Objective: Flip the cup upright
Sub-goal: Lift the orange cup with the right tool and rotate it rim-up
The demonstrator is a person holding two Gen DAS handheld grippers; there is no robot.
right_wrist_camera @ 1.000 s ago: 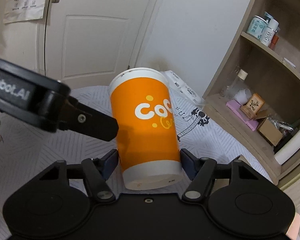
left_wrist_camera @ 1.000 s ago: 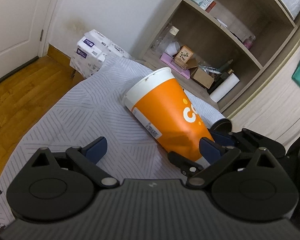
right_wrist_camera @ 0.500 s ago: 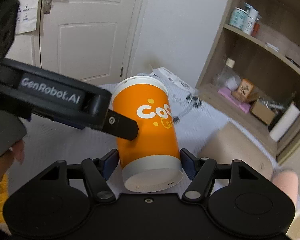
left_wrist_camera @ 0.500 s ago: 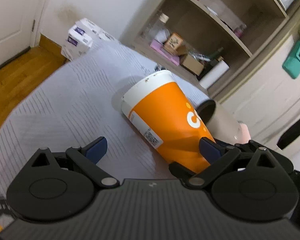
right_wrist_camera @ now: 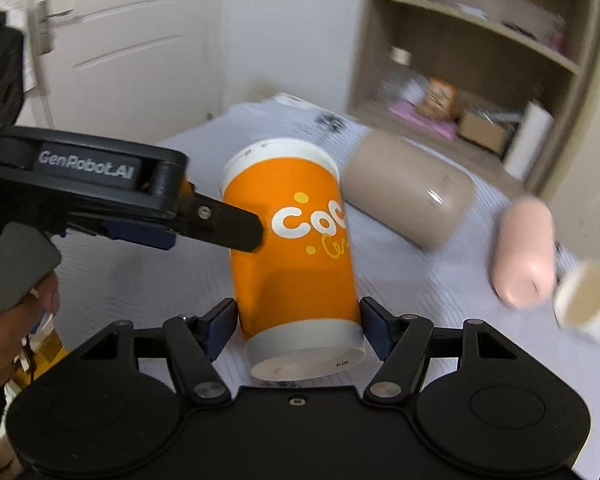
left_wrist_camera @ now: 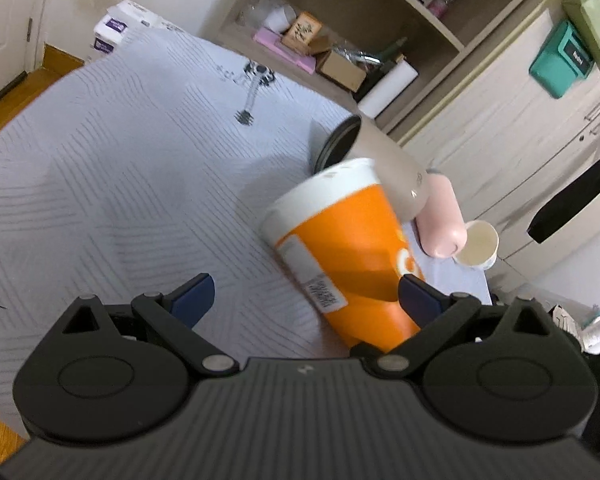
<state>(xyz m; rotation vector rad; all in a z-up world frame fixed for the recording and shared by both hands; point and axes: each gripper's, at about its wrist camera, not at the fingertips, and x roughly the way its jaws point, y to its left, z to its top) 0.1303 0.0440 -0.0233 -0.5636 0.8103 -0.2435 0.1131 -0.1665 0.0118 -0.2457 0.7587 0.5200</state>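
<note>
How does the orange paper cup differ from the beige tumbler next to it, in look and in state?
The orange paper cup is bright, printed with white letters, and tapered; the beige tumbler is plain and rounded. The right gripper holds the cup near its base, while no gripper touches the tumbler, which lies on the cloth. Neither stands upright.

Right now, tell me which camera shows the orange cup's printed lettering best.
The right wrist view. The orange cup faces that camera with its white letters readable, held at its base in the right gripper. The left wrist view shows the orange cup blurred, mostly its barcode label, with only a sliver of lettering beside the open left gripper.
</note>
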